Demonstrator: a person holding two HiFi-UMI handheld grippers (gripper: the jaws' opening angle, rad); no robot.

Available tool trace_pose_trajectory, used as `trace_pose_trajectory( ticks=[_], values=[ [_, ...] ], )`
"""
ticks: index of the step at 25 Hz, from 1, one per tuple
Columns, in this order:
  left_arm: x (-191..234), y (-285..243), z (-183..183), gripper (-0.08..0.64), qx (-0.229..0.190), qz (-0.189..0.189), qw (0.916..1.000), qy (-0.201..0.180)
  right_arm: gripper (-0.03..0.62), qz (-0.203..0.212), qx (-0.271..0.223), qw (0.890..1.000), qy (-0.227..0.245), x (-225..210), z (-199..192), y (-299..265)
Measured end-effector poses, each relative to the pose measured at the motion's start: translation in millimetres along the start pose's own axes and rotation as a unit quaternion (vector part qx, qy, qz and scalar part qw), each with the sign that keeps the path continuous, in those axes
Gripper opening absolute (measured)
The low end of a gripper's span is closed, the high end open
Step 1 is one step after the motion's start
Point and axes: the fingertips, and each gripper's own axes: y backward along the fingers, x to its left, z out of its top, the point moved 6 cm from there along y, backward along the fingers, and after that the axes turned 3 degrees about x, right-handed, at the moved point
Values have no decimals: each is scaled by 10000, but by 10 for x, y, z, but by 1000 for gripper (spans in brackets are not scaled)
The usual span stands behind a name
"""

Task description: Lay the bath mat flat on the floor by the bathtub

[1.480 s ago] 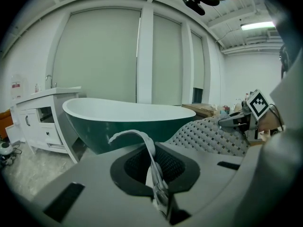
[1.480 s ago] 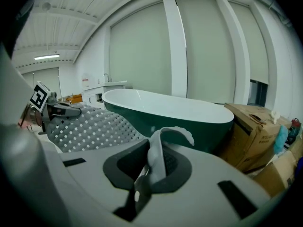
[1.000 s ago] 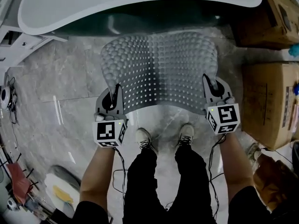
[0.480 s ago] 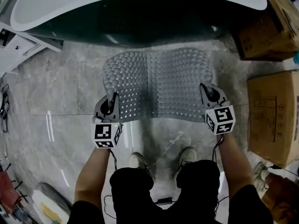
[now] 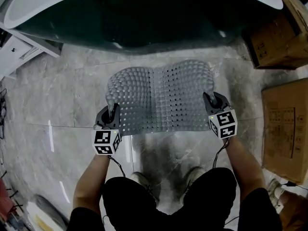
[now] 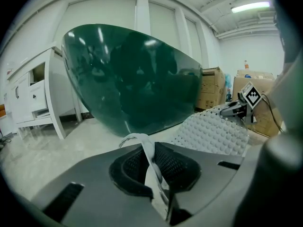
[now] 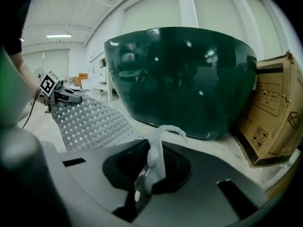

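two grippers hold the bath mat (image 5: 161, 97) by its near corners. the left gripper (image 5: 112, 112) has its jaws closed on a thin fold of the mat's edge, which stands up between them and curls over just ahead of the tips. those jaws have just been easing apart a little, with the edge between them and the pads pressing on it. the right gripper (image 5: 210, 100) has its jaws pinched together on the opposite near corner, where a pale strip of mat rises out of the gap and bends over ahead of the tips. the mat spans from one pair of jaws to the other and runs forward from both, a knobbly, perforated sheet with a crease down the middle between them. its far edge lies low by the foot of the dark green bathtub (image 5: 144, 18), which stands straight ahead of both grippers. whether that edge touches the grey marble floor (image 5: 57, 95) i cannot tell. cardboard boxes (image 5: 285, 129) stand to the outer side of the right jaws, and a white cabinet (image 6: 33, 93) to the outer side of the left jaws.
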Motion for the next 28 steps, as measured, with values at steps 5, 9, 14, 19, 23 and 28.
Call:
trace_pose_trajectory(
  ticks=[5,9,14,19,23,28],
  values=[
    [138,-118,-131,41,-19,172,9998,77,32,-106,93,9999,-58,-44,-217,-132],
    [237,-150,-257,42,91,235,9997,12,32,-206,193,9991,-304,-110,-357,-182],
    [334,-217,-351,44,250,277,9993,-26,32,-326,324,9981,-412,-98,-486,-234],
    [341,-312,-490,47,487,437,9978,54,34,-421,484,9960,-623,-152,-656,-306],
    [332,-381,-557,76,729,680,9949,-153,51,-531,564,9941,-755,-244,-700,-331],
    [427,-399,-604,127,888,1076,9899,-251,71,-721,655,9923,-770,-261,-740,-356]
  ],
)
